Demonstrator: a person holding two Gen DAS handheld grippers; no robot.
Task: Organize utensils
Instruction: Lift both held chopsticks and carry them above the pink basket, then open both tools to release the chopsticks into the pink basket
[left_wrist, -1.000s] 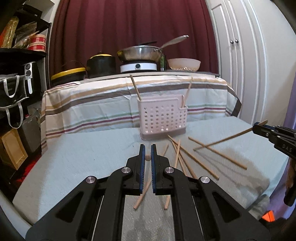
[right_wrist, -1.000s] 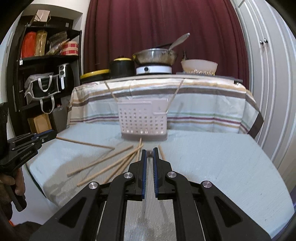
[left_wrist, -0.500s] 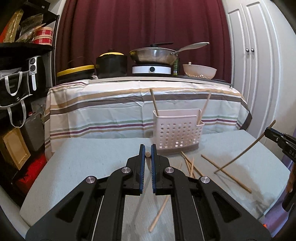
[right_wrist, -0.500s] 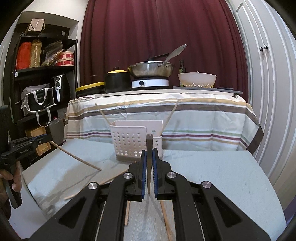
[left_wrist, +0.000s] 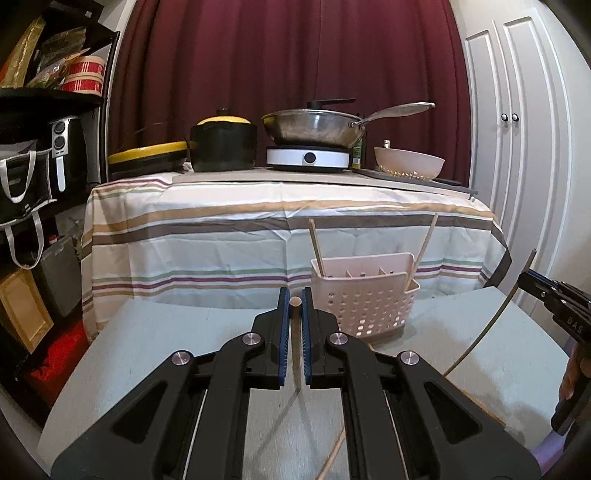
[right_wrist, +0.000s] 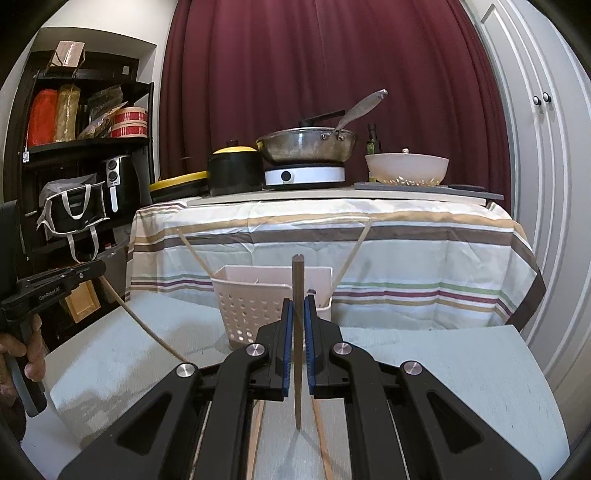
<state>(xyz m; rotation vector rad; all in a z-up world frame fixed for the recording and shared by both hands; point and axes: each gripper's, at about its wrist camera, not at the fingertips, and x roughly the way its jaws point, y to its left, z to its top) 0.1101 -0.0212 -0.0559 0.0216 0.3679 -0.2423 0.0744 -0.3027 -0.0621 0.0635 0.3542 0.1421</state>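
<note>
Between the blue pads of the left tongs: one wooden chopstick, pinched near its blunt upper end, shaft hanging down toward the grey counter. Between the pads of the right tongs: a second, darker chopstick, likewise pinched, standing nearly upright with its blunt end well above the fingers and its point below them, clear of the counter. Ahead of both tongs: a perforated pale caddy, divided into compartments, holding one stick leaning at its left end and one stick at its right. Just ahead and to the right of the left tongs; just ahead and slightly left of the right tongs. Beneath the right tongs: loose chopsticks remaining on the counter. Behind the caddy: a striped tablecloth over a higher surface carrying cookware. Condition: delivery not yet made. Hazards, judged: both sticks are long and held at one narrow spot, so either may pivot in its grip; two tongs converging on one small caddy may knock shafts together or strike the leaning sticks; a point catching the rim or a divider could tip the light caddy.
</note>
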